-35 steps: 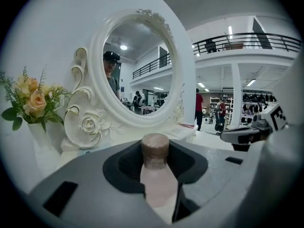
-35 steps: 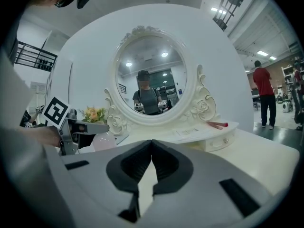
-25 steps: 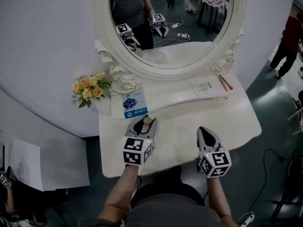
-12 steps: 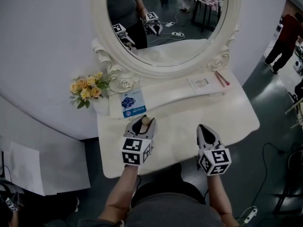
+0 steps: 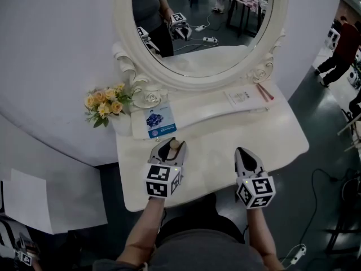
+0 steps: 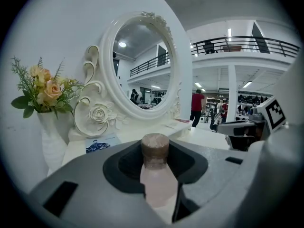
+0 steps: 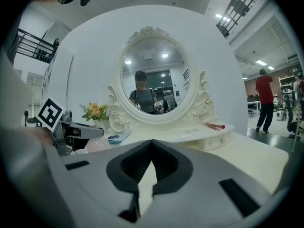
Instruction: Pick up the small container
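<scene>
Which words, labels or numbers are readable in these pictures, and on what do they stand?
Blue card beside the flowers: printed, but too small to read.
White leaflet under the mirror: printed lines, too blurred to read.
No other text is legible.

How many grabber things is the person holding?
2. The left hand-held gripper, over the table's left, grips a pink bottle. The right hand-held gripper, over its right, is shut, empty. Their mirror reflections aren't counted.
</scene>
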### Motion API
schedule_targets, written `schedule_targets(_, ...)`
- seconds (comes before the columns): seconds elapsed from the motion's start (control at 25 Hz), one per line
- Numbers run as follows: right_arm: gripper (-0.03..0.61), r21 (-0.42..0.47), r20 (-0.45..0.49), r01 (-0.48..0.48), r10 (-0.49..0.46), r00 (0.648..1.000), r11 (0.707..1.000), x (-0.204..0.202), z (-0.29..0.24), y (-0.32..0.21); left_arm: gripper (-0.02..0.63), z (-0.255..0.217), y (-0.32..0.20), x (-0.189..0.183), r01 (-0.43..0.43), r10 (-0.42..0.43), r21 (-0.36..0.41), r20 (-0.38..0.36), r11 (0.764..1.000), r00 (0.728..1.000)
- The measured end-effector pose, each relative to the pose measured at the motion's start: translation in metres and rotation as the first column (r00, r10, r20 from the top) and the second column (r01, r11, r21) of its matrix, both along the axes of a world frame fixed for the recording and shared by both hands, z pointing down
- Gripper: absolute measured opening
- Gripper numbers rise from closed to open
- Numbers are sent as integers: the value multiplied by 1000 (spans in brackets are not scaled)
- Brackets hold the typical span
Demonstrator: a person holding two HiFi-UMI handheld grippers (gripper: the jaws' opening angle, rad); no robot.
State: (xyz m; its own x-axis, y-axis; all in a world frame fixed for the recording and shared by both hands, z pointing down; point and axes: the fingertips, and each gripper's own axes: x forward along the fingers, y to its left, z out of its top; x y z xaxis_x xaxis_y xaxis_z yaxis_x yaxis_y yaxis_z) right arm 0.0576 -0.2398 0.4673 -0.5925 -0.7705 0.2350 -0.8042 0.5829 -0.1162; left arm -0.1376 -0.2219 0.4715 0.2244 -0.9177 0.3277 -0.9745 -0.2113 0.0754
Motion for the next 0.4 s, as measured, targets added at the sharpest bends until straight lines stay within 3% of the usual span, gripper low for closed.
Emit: schedule_targets(0.4, 3, 6, -5, -4, 4, 1000, 1000, -12, 1, 15, 133, 3, 16, -9, -15, 15, -1, -2, 1000, 1000)
